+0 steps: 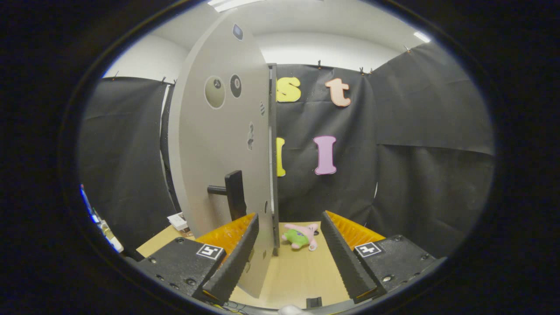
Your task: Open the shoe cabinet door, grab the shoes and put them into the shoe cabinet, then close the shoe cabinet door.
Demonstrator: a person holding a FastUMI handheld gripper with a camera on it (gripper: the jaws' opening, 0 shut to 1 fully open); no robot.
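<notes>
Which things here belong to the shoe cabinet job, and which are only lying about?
Job: cabinet door, swung open; its dark handle; the gripper, fingers open, door edge between them.
Lying about: plush toy on the table; small white box.

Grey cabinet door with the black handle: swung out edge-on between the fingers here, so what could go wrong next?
1. The open tool straddles the grey cabinet door; its edge sits close to one finger, so a push might scrape or jam.
2. The black lever handle juts out just above that finger and may snag it.
3. The pink-and-green plush toy lies on the wooden tabletop just ahead and could be knocked.
</notes>
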